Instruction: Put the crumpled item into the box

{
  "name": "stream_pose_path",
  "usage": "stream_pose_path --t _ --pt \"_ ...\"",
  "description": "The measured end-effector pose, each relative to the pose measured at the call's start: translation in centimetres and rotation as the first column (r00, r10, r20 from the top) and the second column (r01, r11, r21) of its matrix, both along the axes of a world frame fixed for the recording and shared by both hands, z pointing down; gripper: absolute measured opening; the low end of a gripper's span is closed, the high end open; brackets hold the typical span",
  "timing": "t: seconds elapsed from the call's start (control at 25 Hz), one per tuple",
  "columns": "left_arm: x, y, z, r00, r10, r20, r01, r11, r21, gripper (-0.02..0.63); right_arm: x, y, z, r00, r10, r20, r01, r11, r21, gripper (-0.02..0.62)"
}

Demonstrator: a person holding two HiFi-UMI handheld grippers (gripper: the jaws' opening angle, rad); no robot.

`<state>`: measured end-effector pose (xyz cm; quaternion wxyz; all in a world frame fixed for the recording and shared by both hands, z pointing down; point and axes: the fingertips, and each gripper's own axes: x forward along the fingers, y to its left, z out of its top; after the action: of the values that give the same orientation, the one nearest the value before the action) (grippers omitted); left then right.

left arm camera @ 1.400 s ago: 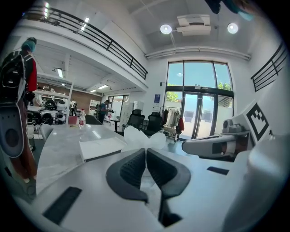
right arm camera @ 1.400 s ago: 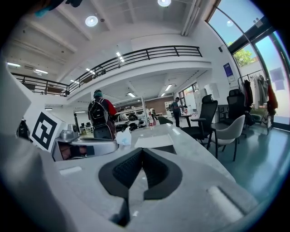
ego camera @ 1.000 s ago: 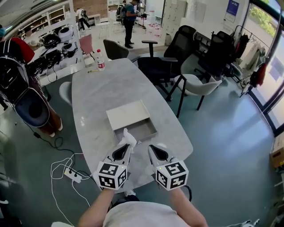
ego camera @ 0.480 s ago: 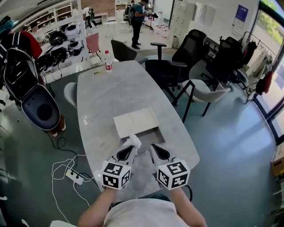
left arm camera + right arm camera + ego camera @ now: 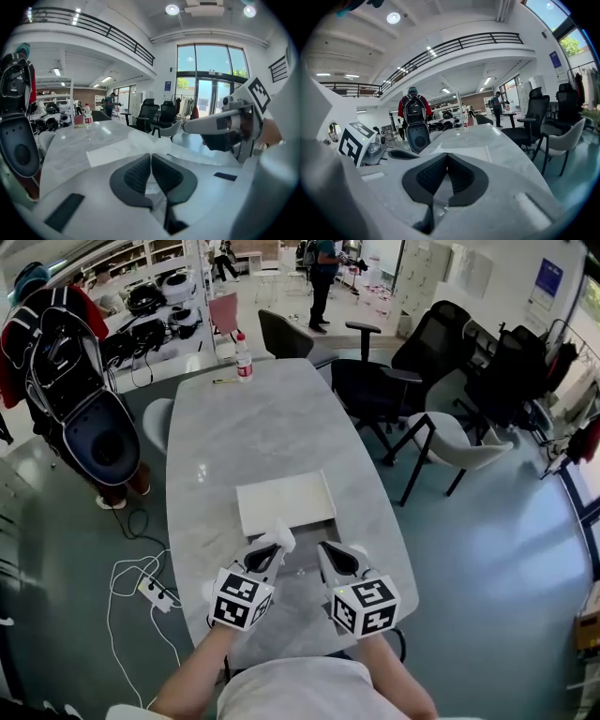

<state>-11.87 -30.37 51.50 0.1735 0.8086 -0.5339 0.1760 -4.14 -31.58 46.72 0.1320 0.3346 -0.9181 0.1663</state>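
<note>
Left gripper (image 5: 270, 553) has its jaws pinched tight on the crumpled white item (image 5: 280, 537), which pokes out past the tips right at the near edge of the box (image 5: 284, 502) on the grey table (image 5: 234, 427). From above I honestly can't tell if it's over the box or just short of it. Right gripper (image 5: 325, 552) sits just beside the left one, jaws pressed together with nothing in them.

An open-plan office: a long marble table (image 5: 253, 427), swivel chairs (image 5: 375, 390), mezzanine railing (image 5: 112, 33) and tall windows (image 5: 211, 70).
</note>
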Motion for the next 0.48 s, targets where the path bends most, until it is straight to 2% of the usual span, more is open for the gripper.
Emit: stream_pose_path --t 0.12,0.48 --pt "0.4 -1.0 1.2 0.998 0.006 0.061 -0.004 1.0 -0.026 0.017 0.4 -1.7 0.4 0.999 -0.032 0.01 0.033 0.999 -0.014 0.005" --pt "2.7 -2.9 4.1 0.97 0.135 0.204 -0.109 0.985 -0.134 0.017 1.0 -4.0 1.8 0.992 -0.121 0.034 0.122 0.991 -0.048 0.005"
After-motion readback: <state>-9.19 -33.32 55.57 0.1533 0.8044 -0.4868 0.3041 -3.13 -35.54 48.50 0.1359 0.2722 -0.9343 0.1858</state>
